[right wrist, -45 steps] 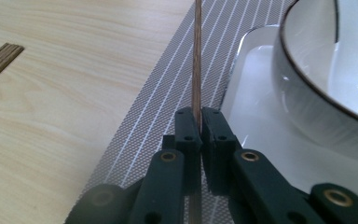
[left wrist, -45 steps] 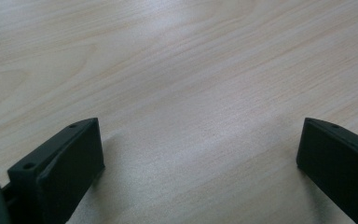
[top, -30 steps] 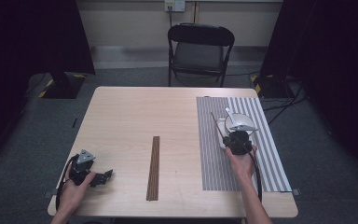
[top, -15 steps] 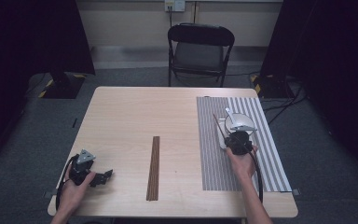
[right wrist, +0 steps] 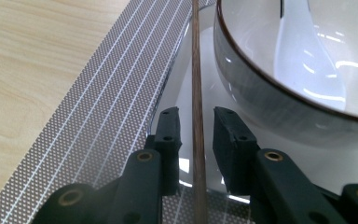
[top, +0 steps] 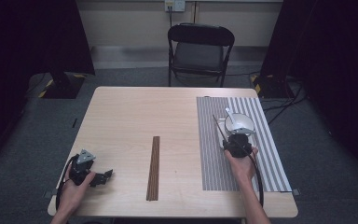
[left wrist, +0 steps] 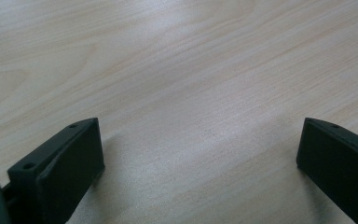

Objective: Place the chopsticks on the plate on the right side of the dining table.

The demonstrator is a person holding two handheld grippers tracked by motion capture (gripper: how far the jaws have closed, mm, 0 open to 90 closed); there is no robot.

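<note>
A single brown chopstick (right wrist: pixel 196 56) lies across the rim of a clear plate (right wrist: pixel 184 95), beside a grey-white bowl (right wrist: pixel 261 88) with a white spoon (right wrist: pixel 307 51) in it. My right gripper (right wrist: pixel 196 126) straddles the chopstick's near end, its jaws slightly apart with a thin gap on each side. In the high view the right gripper (top: pixel 233 140) sits just in front of the bowl (top: pixel 240 124) on the striped placemat (top: pixel 212 163). My left gripper (top: pixel 106 176) rests at the table's front left, jaws wide open over bare wood (left wrist: pixel 200 154).
A row of brown chopsticks (top: pixel 154 168) lies lengthwise at the table's (top: pixel 135 112) middle front. A black folding chair (top: pixel 200 46) stands beyond the far edge. Cables trail from both grippers toward the person.
The right gripper has drawn back a little toward the person along the chopstick. The left gripper has stayed put.
</note>
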